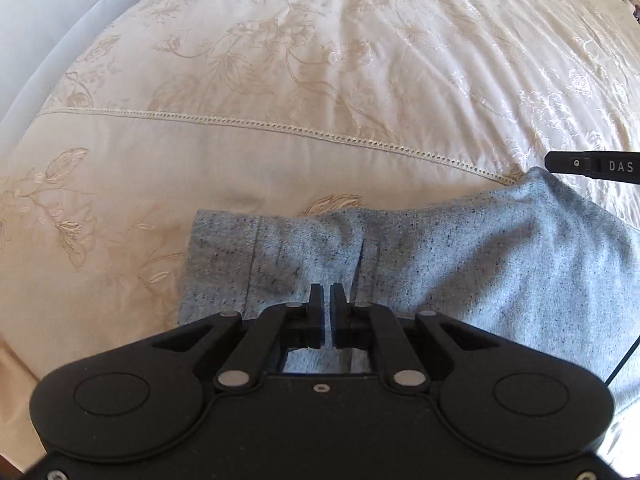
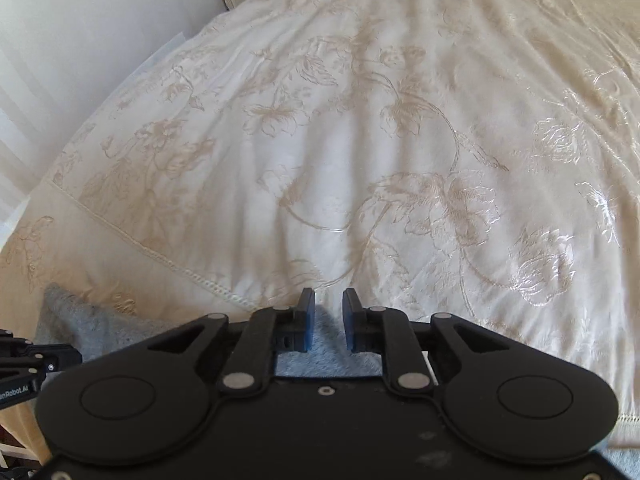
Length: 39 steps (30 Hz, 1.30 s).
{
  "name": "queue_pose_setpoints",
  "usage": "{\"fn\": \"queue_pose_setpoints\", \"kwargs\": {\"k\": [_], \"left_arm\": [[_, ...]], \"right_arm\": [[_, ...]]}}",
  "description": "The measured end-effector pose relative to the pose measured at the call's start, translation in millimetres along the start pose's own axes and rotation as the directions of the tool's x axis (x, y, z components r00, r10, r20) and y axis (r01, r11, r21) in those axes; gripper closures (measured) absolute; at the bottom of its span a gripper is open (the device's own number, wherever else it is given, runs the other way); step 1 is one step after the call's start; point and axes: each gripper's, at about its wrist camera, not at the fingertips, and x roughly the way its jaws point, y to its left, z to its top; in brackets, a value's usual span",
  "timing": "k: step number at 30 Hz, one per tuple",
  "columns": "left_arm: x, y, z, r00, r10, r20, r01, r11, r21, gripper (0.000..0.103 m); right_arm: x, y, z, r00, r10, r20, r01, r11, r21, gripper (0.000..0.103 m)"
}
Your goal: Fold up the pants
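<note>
Cream embroidered bedspread (image 1: 280,80), on which I see the grey pants (image 1: 460,248) lying near its front edge (part folded). My left gripper (image 1: 326,294) hovers over them, jaws nearly closed, empty; right gripper (image 2: 329,306) jaws parted, empty.

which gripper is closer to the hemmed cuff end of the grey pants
Left. The left gripper sits over the pants just beside the cuff. The right gripper is further along the pants, away from that end.
</note>
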Motion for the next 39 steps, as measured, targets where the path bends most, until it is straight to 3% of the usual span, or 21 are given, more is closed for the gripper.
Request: {"fn": "queue_pose_setpoints", "kwargs": {"k": [2, 5, 9, 12, 15, 18, 21, 24, 26, 29, 32, 39], "left_arm": [[-10, 8, -12, 1.000, -0.025, 0.008, 0.025, 1.000, 0.006, 0.090], [-9, 14, -30, 1.000, -0.009, -0.012, 0.010, 0.998, 0.056, 0.090], [8, 24, -50, 0.998, 0.020, -0.057, -0.015, 0.996, 0.090, 0.090], [6, 28, -52, 0.998, 0.010, -0.063, -0.004, 0.995, 0.097, 0.090], [1, 23, -47, 0.998, 0.014, -0.061, -0.006, 0.992, 0.124, 0.091], [-12, 20, -43, 0.999, -0.045, -0.017, 0.046, 0.991, 0.127, 0.090], [-13, 14, -44, 0.995, -0.094, -0.017, 0.095, 0.988, 0.124, 0.090], [5, 7, -56, 0.996, -0.055, -0.072, 0.067, 0.980, 0.188, 0.090], [10, 2, -66, 0.997, -0.026, -0.071, 0.043, 0.968, 0.247, 0.090], [7, -6, -70, 0.999, -0.009, -0.046, 0.023, 0.949, 0.315, 0.091], [-1, -9, -67, 0.999, -0.025, -0.038, 0.036, 0.949, 0.313, 0.091], [-19, -28, -54, 0.994, -0.106, -0.017, 0.107, 0.957, 0.269, 0.091]], "right_arm": [[-13, 16, -19, 0.999, 0.041, -0.013, -0.041, 0.999, -0.003, 0.085], [-22, 42, -63, 0.994, 0.071, -0.081, -0.073, 0.997, -0.014, 0.085], [-18, 65, -133, 0.973, 0.033, -0.227, -0.035, 0.999, -0.003, 0.085], [-27, 74, -156, 0.975, -0.015, -0.220, 0.015, 1.000, -0.003, 0.085], [-38, 71, -154, 0.982, -0.032, -0.188, 0.045, 0.997, 0.062, 0.086], [-53, 64, -153, 0.987, -0.108, -0.119, 0.119, 0.988, 0.097, 0.085], [-61, 50, -170, 0.977, -0.170, -0.128, 0.189, 0.970, 0.155, 0.085], [-63, 38, -194, 0.964, -0.195, -0.183, 0.231, 0.952, 0.202, 0.088], [-76, 32, -204, 0.964, -0.208, -0.163, 0.244, 0.939, 0.244, 0.088], [-99, 22, -213, 0.962, -0.239, -0.131, 0.269, 0.904, 0.331, 0.087], [-130, 2, -224, 0.949, -0.299, -0.101, 0.313, 0.847, 0.430, 0.086], [-195, -56, -259, 0.909, -0.411, -0.073, 0.354, 0.664, 0.658, 0.083]]}}
